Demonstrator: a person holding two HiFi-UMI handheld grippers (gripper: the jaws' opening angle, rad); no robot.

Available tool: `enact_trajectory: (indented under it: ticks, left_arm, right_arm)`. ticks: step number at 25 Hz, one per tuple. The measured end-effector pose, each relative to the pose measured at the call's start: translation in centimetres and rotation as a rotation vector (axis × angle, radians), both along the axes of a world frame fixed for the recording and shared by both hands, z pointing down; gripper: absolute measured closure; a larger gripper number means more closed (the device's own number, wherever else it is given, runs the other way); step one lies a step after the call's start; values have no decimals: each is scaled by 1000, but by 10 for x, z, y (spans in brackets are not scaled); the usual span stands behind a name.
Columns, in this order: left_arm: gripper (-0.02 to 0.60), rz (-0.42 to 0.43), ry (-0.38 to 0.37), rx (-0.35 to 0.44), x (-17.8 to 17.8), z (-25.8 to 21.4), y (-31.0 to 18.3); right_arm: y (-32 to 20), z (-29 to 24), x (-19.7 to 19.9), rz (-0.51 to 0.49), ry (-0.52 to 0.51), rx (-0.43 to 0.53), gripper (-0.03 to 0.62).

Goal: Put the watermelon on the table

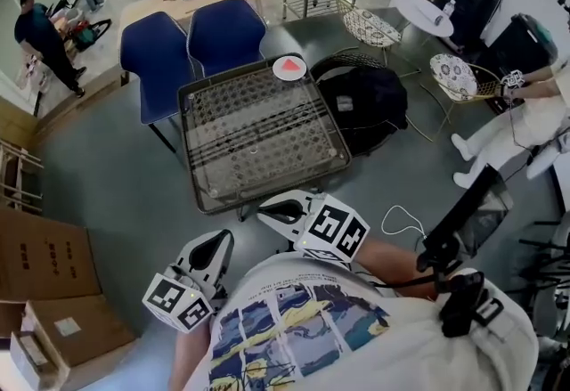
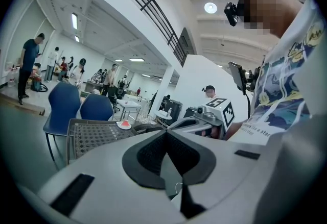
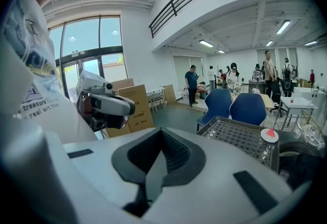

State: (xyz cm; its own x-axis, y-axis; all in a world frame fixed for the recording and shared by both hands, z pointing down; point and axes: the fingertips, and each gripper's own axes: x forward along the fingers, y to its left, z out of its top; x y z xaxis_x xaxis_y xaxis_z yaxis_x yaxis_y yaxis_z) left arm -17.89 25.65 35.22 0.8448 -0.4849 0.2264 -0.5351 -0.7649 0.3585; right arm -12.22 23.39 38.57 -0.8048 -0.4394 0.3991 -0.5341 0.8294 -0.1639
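Note:
A red watermelon slice lies on a small white plate at the far right corner of a glass-topped mesh table. My left gripper and right gripper hover close to my body, short of the table's near edge, both shut and empty. In the left gripper view the jaws meet tip to tip, with the slice far ahead on the table. In the right gripper view the jaws are likewise shut, and the slice sits at the table's right end.
Two blue chairs stand behind the table. A black bag rests on a wire chair to its right. Cardboard boxes are stacked at the left. A seated person in white is at the right; several people stand in the background.

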Motion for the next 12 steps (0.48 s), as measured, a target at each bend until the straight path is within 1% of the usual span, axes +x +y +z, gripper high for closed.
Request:
enact_trajectory:
  ticks: [6,12]
  left_arm:
    - [572,14,-2,-10,1,3,-3]
    - [572,7,-8,-22,-4,5,-4]
  right_arm:
    - [1,4,-2,-5,4,-4,583]
    - [0,4,-7,-14,9,-7,583]
